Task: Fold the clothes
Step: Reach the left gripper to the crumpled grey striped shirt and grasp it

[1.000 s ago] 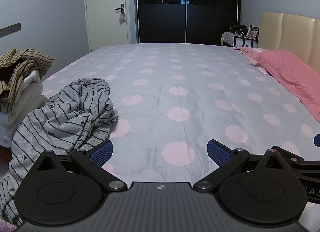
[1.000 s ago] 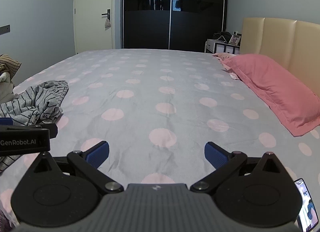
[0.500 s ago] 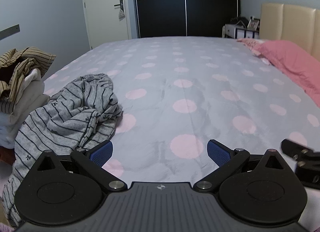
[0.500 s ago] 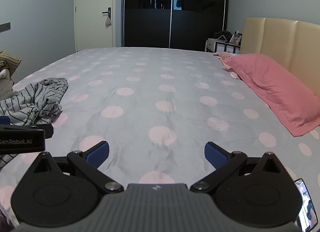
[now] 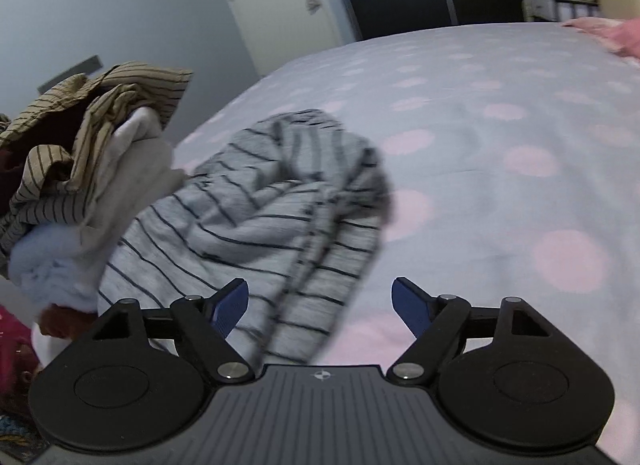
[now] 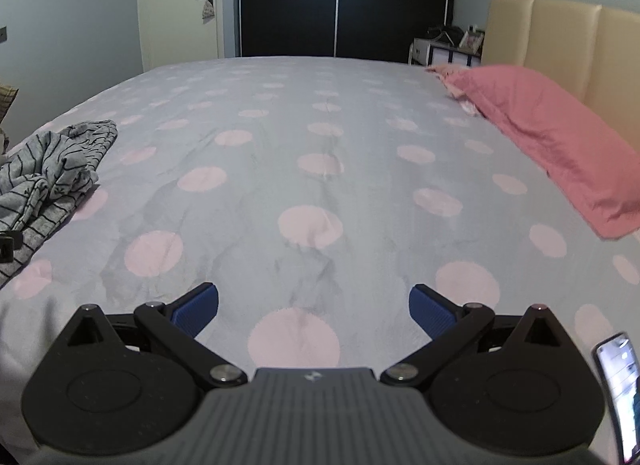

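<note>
The striped shirt [image 5: 256, 201] lies in a crumpled heap near the left edge of the bed [image 5: 500, 113], just beside a pile of clothes [image 5: 76, 153] that sits off to the left. It looks soft, thin and light. It should bend and flop when lifted, and it will not slip much on the rubbery pads. It cannot break. Because it is bunched up, a pinch might catch 2 layers at once. I think a good place to take hold is the loose edge of cloth nearest the gripper, where it hangs toward the bed's side.

The left gripper [image 5: 320, 305] tilts down and points at that near edge. The picture is blurry. Its 2 blue fingers [image 5: 230, 307] have just been closing a little, but they stand well apart. Some of the shirt shows between them, yet the pads do not press on it.

The right gripper [image 6: 314, 311] also tilts down, over bare sheet near the middle of the bed, well apart from the shirt. Its fingers [image 6: 196, 309] are spread wide with nothing between them. A pink pillow [image 6: 552, 137] lies at the far right, by the headboard [image 6: 560, 37].
</note>
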Demonstrator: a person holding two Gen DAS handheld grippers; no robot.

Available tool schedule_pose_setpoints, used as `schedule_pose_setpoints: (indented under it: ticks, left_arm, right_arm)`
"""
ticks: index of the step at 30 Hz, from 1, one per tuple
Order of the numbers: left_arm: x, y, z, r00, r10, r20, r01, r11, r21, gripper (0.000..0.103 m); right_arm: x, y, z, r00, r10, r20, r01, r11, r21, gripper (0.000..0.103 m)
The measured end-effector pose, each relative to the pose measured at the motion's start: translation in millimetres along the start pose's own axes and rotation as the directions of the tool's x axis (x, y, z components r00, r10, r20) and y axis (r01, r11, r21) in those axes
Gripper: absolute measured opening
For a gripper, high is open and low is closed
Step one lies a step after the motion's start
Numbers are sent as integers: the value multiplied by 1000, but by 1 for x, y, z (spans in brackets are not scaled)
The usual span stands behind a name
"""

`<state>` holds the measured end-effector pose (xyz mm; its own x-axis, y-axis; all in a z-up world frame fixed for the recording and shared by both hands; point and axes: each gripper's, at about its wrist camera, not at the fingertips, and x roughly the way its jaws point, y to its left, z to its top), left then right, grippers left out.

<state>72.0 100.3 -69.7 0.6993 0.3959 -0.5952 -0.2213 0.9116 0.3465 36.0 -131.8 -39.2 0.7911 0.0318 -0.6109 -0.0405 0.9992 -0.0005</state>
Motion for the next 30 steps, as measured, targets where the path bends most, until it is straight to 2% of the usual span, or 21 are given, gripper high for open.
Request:
schedule_pose_setpoints:
  ticks: [2, 5, 8, 12, 14, 16, 18, 22, 24, 27, 30]
  left_arm:
    - [15, 7, 0, 999, 29, 13, -29, 1000, -1, 79]
    - [35, 11, -5, 998, 68, -18, -67, 998, 18, 68]
    - [50, 16, -13, 997, 51, -62, -51, 999, -4, 60]
    - [58, 30, -17, 997, 48, -62, -52, 996, -74, 50]
    - [58, 38, -17, 998, 23, -59, -30, 992, -122, 40]
    - [55, 44, -15, 999, 12, -42, -19, 987, -162, 18]
    - [48, 48, -12, 1000, -7, -16, 4, 983, -182, 12]
    - [37, 47, -5, 1000, -4, 9, 5, 993, -114, 6]
    - [29, 52, -3, 998, -50, 27, 54, 985, -163, 5]
    - [-1, 46, 7, 991, -83, 107, 95, 990, -106, 5]
    - [-32, 39, 15, 974, -166, 152, 179, 980, -81, 4]
  right_arm:
    - [7, -1, 0, 1000, -5, -5, 5, 1000, 7, 103]
    - [19, -1, 0, 1000, -11, -16, 11, 1000, 5, 102]
    - [32, -3, 0, 999, -19, -39, 19, 1000, 13, 102]
    - [46, -3, 4, 998, -16, -59, 18, 999, 38, 102]
    - [52, 0, 7, 998, -17, -57, 19, 999, 42, 102]
    - [54, 3, 9, 999, -14, -50, 15, 999, 33, 102]
    - [55, 7, 9, 999, -11, -44, 12, 1000, 15, 102]
    - [52, 10, 8, 999, -1, -47, 1, 1000, 4, 102]
    - [48, 9, 9, 999, 5, -39, -5, 1000, 11, 102]
    - [38, 9, 12, 1000, 11, -16, -10, 1000, 14, 102]
    - [26, 11, 16, 1000, 23, 3, -23, 1000, 18, 102]
